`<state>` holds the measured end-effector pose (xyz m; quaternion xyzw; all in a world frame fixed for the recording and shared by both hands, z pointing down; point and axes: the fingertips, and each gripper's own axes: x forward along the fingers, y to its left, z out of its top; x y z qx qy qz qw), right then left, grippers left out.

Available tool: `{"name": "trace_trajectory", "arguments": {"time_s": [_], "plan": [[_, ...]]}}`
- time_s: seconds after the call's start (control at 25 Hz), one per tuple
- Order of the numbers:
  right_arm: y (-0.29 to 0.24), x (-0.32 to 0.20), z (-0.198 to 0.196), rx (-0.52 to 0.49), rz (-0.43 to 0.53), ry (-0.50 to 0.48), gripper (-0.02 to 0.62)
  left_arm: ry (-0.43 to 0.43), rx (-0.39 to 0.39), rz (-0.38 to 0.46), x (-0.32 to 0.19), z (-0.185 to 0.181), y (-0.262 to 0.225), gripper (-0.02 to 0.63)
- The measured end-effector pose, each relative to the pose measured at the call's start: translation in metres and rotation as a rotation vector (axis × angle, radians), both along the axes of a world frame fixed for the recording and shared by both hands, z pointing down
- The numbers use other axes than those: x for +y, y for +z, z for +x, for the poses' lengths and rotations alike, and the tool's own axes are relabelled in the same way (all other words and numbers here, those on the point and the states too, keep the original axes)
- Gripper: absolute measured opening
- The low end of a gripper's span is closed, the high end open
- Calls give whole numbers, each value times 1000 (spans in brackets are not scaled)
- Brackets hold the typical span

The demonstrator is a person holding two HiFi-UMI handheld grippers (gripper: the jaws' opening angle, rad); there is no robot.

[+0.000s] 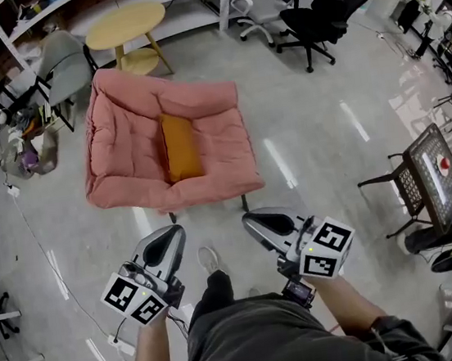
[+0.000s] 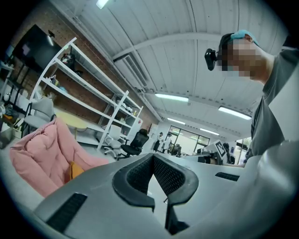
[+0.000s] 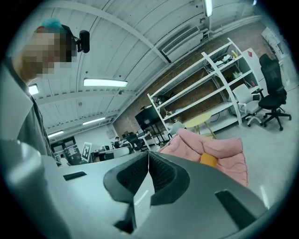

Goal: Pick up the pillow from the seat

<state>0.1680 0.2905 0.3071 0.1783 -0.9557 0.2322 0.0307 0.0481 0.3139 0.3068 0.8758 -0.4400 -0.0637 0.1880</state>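
Though glossy, grey floor (image 1: 309, 123) beneath pink seat (image 1: 220, 135)

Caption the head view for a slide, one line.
Orange pillow lies on the pink chair; left tongs and right tongs, both shut and empty, held short of it.

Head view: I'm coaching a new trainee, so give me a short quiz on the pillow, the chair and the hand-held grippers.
1. True or false: the orange pillow lies on the seat of the pink chair.
2. The jaws of the left hand-held gripper are: A) wide apart; B) together, with nothing between; C) clamped on the pillow.
3. Fill in: the right hand-held gripper is ____ the pillow (touching / apart from).
Key: 1 true; 2 B; 3 apart from.
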Motion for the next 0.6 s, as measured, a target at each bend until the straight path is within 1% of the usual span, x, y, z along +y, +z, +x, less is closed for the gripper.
{"name": "trace_trajectory", "arguments": {"time_s": [0.32,0.6], "plan": [[0,-73,-69,25,-16,17,15,17,5,-22,-75,-73,0,9],[-1,-121,-109,36,-24,33,15,39,11,-30,-128,-111,1,9]]}}
